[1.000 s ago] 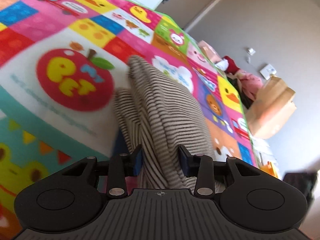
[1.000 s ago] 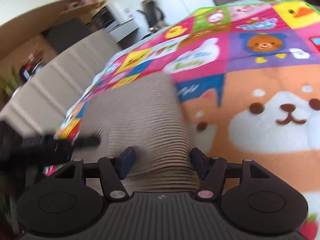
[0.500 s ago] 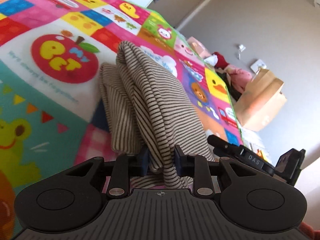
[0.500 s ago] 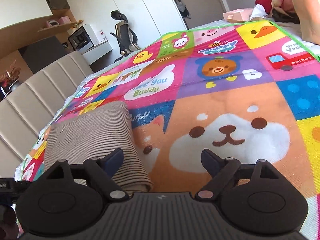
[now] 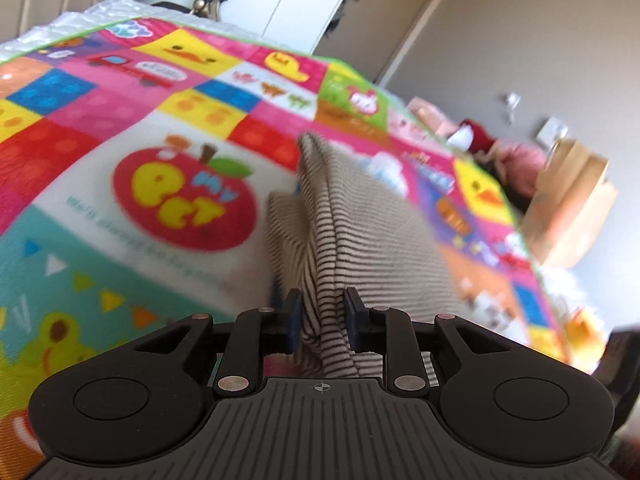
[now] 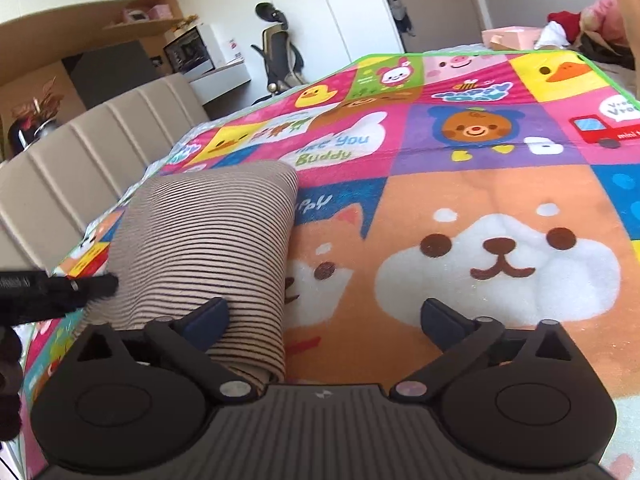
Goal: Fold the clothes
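Here left gripper (image 5: 320, 314) pinches striped garment (image 5: 340, 236); right gripper (image 6: 324, 320) spread; blanket (image 6: 480, 208) reads "Buddy".

Striped garment (image 6: 208, 248), folded, on blanket (image 6: 460, 200)

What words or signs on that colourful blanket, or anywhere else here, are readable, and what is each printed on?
"My PET": on the red apple of the blanket.
"You Buddy": on the white patch; the word before it is blurred.
"HAPPY DAY": on the bee patch, bent but legible.
"mini t": cut off at the frame edge, by the red truck.
"ppy": on the blue patch, partly hidden by the striped garment.
Teal line under the apple: too blurred.
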### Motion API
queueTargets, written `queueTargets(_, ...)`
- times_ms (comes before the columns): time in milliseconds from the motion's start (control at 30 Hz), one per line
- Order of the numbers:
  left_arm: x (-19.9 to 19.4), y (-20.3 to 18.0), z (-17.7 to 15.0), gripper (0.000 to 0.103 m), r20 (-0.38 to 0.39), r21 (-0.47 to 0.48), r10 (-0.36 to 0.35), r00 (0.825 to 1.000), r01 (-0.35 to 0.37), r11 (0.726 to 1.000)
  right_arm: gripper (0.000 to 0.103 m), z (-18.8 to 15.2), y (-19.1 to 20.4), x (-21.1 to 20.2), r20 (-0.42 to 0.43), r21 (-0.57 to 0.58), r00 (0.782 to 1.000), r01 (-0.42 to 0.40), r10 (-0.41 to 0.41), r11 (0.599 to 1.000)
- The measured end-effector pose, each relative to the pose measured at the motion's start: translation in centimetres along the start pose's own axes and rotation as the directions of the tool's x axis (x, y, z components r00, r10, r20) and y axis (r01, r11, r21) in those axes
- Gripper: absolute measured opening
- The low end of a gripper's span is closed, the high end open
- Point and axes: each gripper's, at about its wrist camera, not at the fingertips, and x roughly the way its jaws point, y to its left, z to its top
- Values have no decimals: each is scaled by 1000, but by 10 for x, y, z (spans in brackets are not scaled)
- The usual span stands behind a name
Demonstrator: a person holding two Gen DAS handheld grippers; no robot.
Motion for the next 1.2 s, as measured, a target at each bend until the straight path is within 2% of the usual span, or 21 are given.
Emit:
queueTargets(300,0,0,1,26,-20,18,-7,1000,8,1000,103,6,5,-1,-22,-21,1000,3,-3,1000)
queueTargets(400,1,0,0,27,-21,16,-12,1000,12,1000,103,26,18,-3,-1,-33,998,-60,60,998)
queueTargets(533,0,2,0,27,-28,16,-19,999,19,1000,103,68,61,11,55,-174,997,-51,62,983)
queueTargets(633,0,4,-1,28,-34,14,-33,999,33,999,103,96,106,37,69,-337,998,13,11,941)
queueTargets(667,0,5,-2,28,-36,13,-39,999,39,999,103,101,122,49,54,-394,999,26,-5,919)
queueTargets(733,0,8,-5,30,-40,9,-50,998,50,999,103,101,147,78,-50,-460,999,-10,-15,888)
queueTargets(767,0,10,-6,30,-42,5,-56,998,56,998,103,97,155,93,-130,-466,991,-62,1,883)
queueTargets(800,0,11,-7,30,-44,0,-59,997,59,998,103,91,162,107,-222,-455,975,-128,27,881)
queueTargets(833,0,13,-8,30,-46,-6,-62,997,62,998,103,82,169,119,-268,-463,963,-147,20,874)
queueTargets(900,0,17,-9,30,-50,-14,-65,997,64,998,103,69,176,129,-272,-507,962,-121,-25,853)
queueTargets(1000,0,20,-10,33,-53,-15,-72,996,72,997,103,72,170,125,-279,-471,960,-149,13,870)
queueTargets(1033,0,21,-10,34,-55,-14,-76,996,76,997,103,79,164,118,-272,-429,961,-170,53,887)
queueTargets(1100,-4,20,-10,34,-56,0,-90,994,90,996,103,100,140,88,-208,-290,967,-207,149,935)
queueTargets(1167,-12,19,-7,33,-48,18,-121,992,122,992,103,109,109,54,-112,-182,977,-198,180,963)
queueTargets(1200,-18,19,-3,31,-37,21,-144,989,145,989,103,108,94,39,-84,-160,982,-181,169,970)
